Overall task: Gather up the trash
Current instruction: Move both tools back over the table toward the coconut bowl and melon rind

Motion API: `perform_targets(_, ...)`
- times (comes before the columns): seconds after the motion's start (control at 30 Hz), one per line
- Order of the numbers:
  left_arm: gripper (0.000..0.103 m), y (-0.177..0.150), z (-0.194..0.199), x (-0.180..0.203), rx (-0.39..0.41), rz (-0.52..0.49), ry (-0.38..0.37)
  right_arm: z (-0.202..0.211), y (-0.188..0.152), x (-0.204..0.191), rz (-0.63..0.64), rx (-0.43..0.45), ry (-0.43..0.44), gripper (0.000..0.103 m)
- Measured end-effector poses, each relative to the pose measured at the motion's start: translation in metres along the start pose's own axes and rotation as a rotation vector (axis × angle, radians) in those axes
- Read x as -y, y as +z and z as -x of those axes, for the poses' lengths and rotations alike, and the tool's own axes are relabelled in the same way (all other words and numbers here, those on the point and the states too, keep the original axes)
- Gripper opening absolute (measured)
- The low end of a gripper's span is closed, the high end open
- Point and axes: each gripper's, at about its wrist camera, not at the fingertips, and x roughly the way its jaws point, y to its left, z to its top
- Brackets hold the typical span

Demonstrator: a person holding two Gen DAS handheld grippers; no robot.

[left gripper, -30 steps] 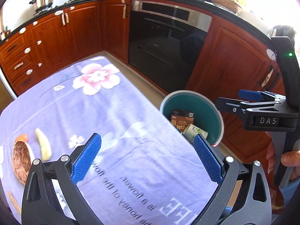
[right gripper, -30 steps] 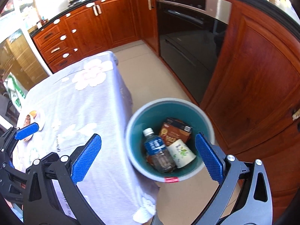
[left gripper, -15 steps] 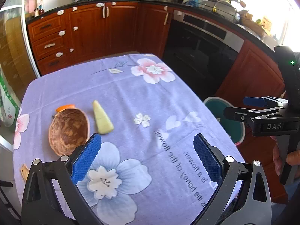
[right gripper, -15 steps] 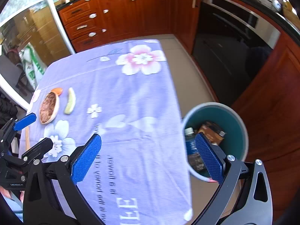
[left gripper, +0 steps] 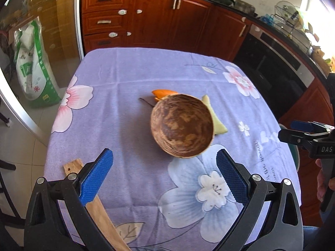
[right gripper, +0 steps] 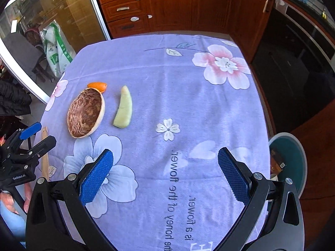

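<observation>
The left gripper hangs over the purple flowered tablecloth with its blue pads spread wide and nothing between them. Just ahead of the fingertips, slightly toward the right pad, sits a brown coconut-shell half, hollow side up. An orange peel lies touching its far rim, and a pale green rind strip lies against its right side. A flat wooden stick runs under the left pad.

The right gripper is likewise released and empty, over the printed lettering on the cloth. The shell lies ahead and left of its fingers; the teal trash bin stands on the floor just outside the right pad, beside the table edge
</observation>
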Motion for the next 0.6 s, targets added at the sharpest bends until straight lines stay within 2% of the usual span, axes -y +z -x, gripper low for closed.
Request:
perform_targets(0.17, 0.099, 0.006, -0.022, -0.016, -0.043, 0.013, 0.017, -0.021, 0.012, -0.013, 0.014, -0.035, 0.019, 0.096)
perform_targets(0.43, 0.099, 0.016, -0.054, -0.016, -0.077, 0.0, 0.019, -0.051, 0.028, -0.019, 0.019, -0.078, 0.016, 0.096)
perform_targets(0.6, 0.085, 0.02, -0.066, -0.013, -0.089, -0.002, -0.001, -0.064, 0.034, -0.02, 0.021, -0.083, 0.022, 0.096)
